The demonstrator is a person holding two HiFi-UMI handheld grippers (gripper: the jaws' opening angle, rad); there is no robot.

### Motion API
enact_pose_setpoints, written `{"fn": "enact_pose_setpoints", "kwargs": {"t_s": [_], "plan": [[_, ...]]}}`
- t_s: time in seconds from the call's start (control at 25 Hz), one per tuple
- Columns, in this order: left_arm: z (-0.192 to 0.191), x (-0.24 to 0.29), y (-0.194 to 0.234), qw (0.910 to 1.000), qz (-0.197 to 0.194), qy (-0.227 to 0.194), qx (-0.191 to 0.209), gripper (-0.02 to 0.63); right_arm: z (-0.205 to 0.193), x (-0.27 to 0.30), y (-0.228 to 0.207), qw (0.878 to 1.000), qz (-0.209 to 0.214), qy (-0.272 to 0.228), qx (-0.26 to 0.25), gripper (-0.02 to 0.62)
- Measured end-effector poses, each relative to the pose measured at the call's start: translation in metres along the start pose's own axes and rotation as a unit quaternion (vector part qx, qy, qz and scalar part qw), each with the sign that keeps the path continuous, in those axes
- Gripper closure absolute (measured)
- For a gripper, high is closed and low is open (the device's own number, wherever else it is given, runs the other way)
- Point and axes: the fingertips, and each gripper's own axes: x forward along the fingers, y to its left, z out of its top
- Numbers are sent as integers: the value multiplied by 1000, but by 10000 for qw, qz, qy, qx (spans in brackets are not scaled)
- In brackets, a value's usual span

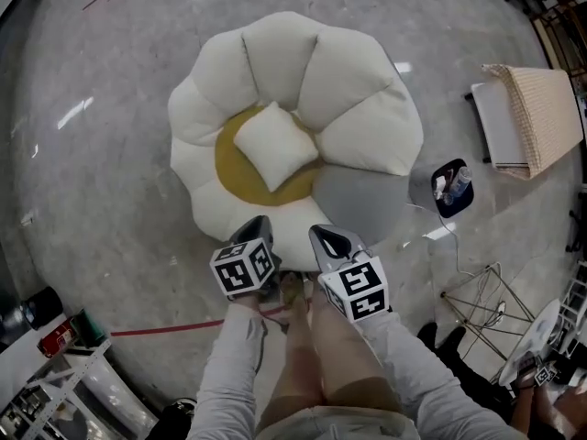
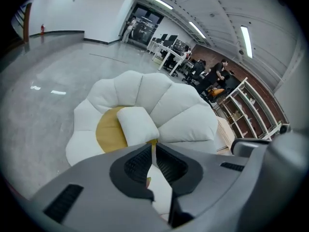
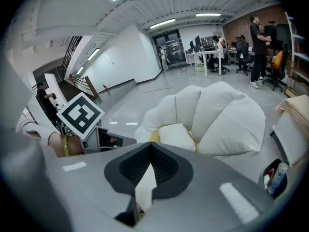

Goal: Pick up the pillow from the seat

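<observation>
A white square pillow (image 1: 275, 145) lies tilted on the yellow centre of a flower-shaped white seat (image 1: 358, 90) on the floor. Both grippers hover side by side over the seat's near edge, short of the pillow and not touching it. My left gripper (image 1: 260, 223) is shut with nothing in it, and my right gripper (image 1: 327, 236) is shut and empty too. In the left gripper view the pillow (image 2: 137, 124) sits just beyond the closed jaw tips of the left gripper (image 2: 153, 144). In the right gripper view the pillow (image 3: 177, 135) lies ahead of the right gripper (image 3: 150, 146).
A grey round pad (image 1: 359, 202) adjoins the seat's right side. A black pouch with bottles (image 1: 451, 188) and a beige woven cloth on a white board (image 1: 537, 117) lie to the right. A wire rack (image 1: 481, 305) stands at lower right, shelving (image 1: 55, 383) at lower left. People work at distant desks (image 3: 260, 37).
</observation>
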Motion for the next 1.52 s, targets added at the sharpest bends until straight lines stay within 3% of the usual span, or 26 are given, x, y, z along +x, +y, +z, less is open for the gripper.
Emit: {"fn": "enact_pose_setpoints", "kwargs": {"t_s": [0.12, 0.48, 0.64, 0.88, 1.0, 1.28, 1.4, 1.52], "plan": [[3, 45, 12, 9998, -44, 11, -179, 504, -7, 26, -22, 9999, 33, 75, 74, 595], [3, 156, 61, 9968, 0, 116, -791, 374, -34, 82, -66, 9991, 104, 272, 312, 595], [-1, 193, 74, 9924, -63, 124, -1220, 336, -52, 97, -80, 9982, 156, 403, 412, 595], [-5, 235, 79, 9860, -298, 279, -1616, 260, -62, 112, -89, 9973, 259, 491, 491, 595], [-8, 250, 84, 9839, -228, 419, -1723, 239, -63, 116, -92, 9969, 268, 511, 542, 595], [-11, 268, 84, 9855, 44, 874, -1452, 257, -61, 120, -97, 9963, 259, 531, 616, 595], [-2, 264, 82, 9889, 96, 720, -1295, 428, -61, 119, -99, 9963, 227, 530, 635, 595], [5, 257, 77, 9914, 27, 613, -1157, 494, -60, 116, -97, 9964, 196, 519, 634, 595]]}}
